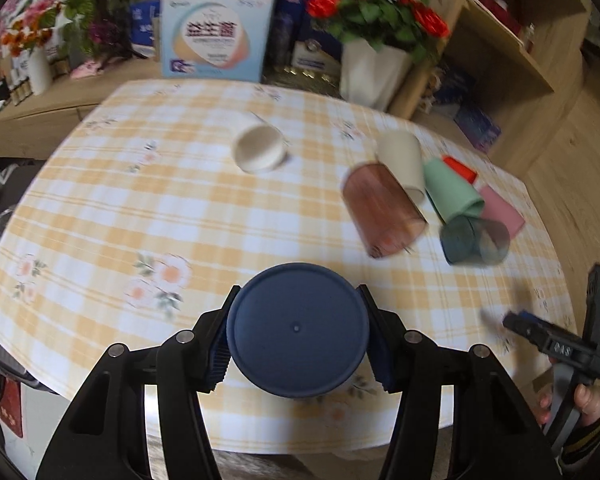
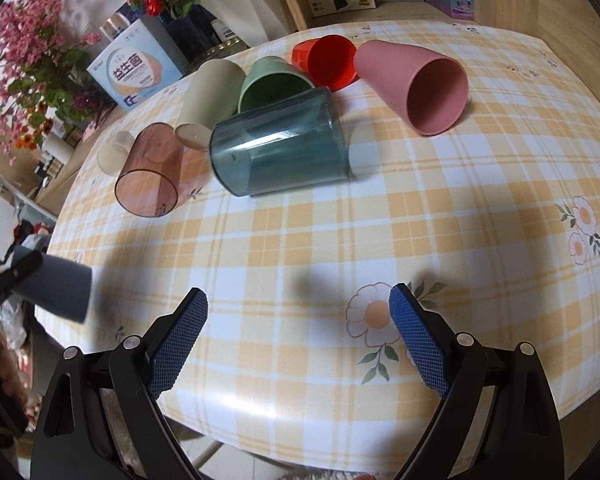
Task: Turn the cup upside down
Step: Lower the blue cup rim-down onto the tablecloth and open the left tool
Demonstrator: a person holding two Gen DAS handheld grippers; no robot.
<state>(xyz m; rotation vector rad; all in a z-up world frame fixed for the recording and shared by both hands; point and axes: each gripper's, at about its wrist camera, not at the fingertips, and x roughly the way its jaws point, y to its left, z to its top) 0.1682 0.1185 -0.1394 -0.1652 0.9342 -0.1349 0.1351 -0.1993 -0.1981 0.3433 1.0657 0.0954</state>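
My left gripper (image 1: 298,330) is shut on a dark blue cup (image 1: 298,330), held above the near table edge with its flat base facing the camera. The same cup (image 2: 58,290) shows at the left of the right wrist view, lying sideways in the air. My right gripper (image 2: 298,320) is open and empty over the near part of the checked tablecloth (image 2: 380,220); it also shows at the right of the left wrist view (image 1: 516,322).
Several cups lie on their sides: clear brown (image 2: 148,176), clear teal (image 2: 280,148), beige (image 2: 208,96), green (image 2: 272,80), red (image 2: 328,60), pink (image 2: 416,84). A small cream cup (image 1: 260,148) stands mid-table. Flower vases, boxes and a wooden shelf (image 1: 512,52) stand behind.
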